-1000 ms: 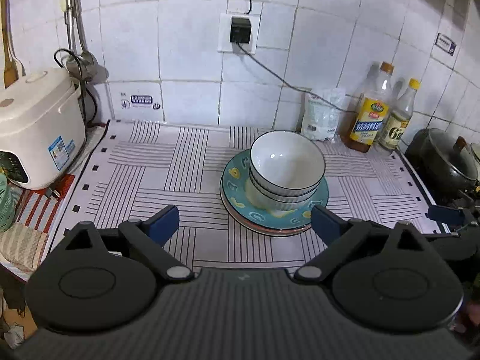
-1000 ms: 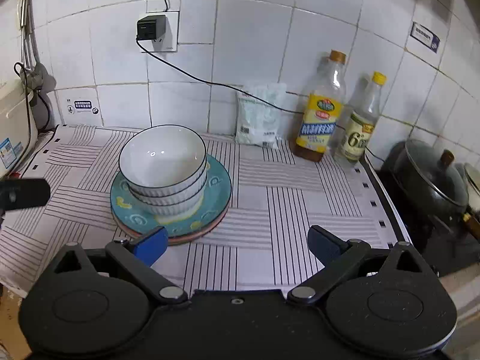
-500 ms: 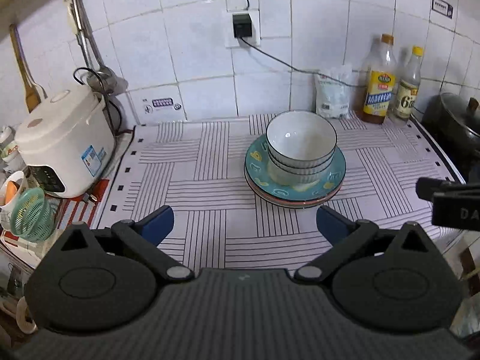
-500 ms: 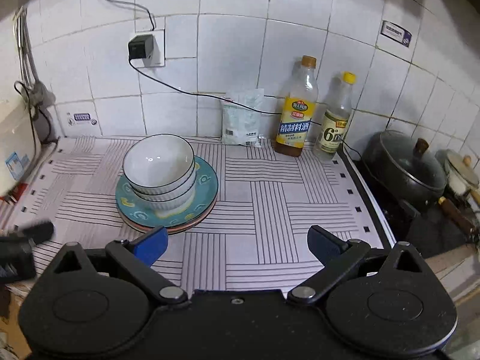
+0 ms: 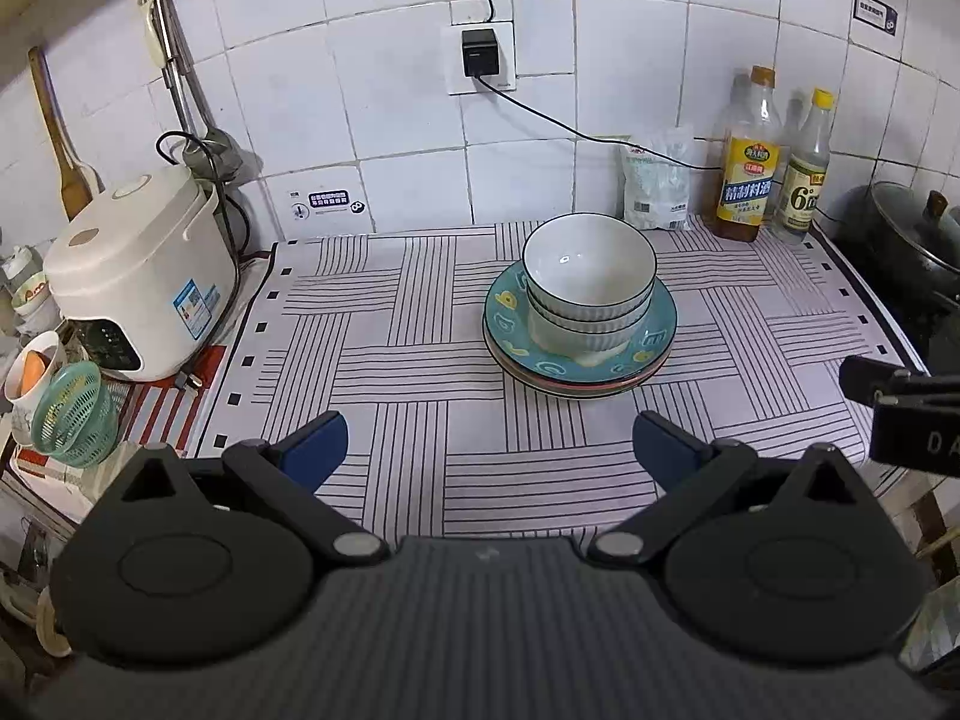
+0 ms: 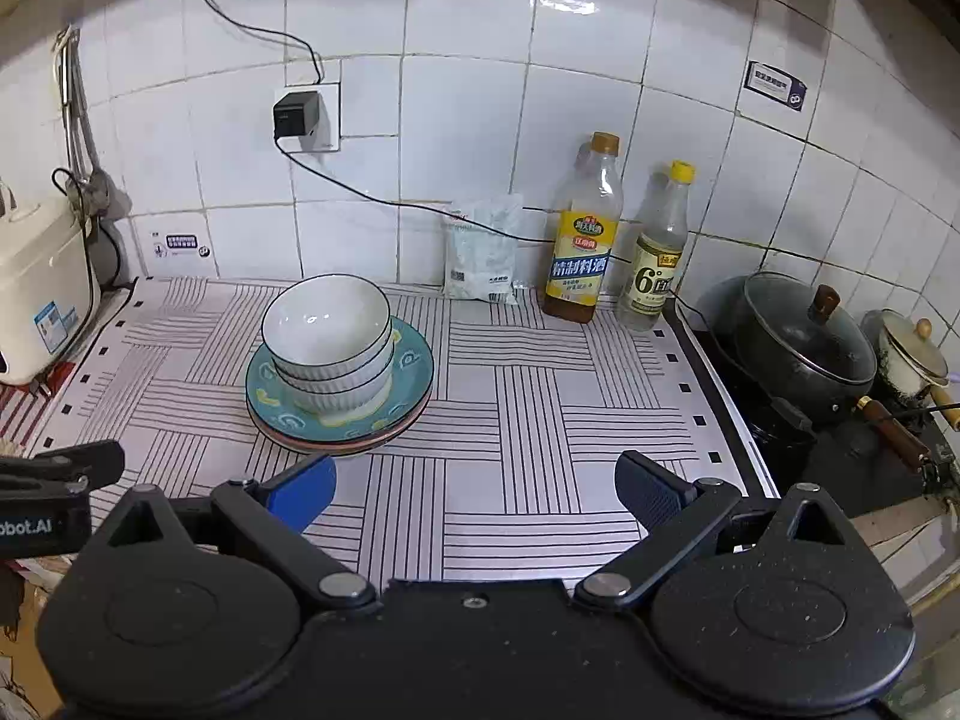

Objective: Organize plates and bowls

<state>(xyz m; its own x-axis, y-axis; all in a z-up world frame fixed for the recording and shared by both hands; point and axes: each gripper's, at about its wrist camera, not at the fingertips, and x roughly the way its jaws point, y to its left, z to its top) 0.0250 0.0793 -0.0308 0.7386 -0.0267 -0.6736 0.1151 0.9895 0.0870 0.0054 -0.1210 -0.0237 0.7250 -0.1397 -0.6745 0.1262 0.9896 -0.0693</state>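
Observation:
Nested white ribbed bowls (image 5: 588,285) (image 6: 329,339) with dark rims stand on a teal patterned plate (image 5: 510,315) (image 6: 414,360), which tops a short stack of plates on the striped mat. My left gripper (image 5: 489,450) is open, held back near the counter's front edge, well short of the stack. My right gripper (image 6: 477,489) is also open and empty, to the right of the stack and nearer the front. Each view catches the other gripper's black tip at its side edge.
A white rice cooker (image 5: 141,285) sits at the left with a green basket (image 5: 75,414) by it. Against the tiled wall stand a salt bag (image 6: 483,255) and two bottles (image 6: 585,240). A lidded black pot (image 6: 798,342) is on the stove at right.
Both grippers have pulled back and up from the stack, so the bowls and plates look smaller and farther. The stack itself has not moved.

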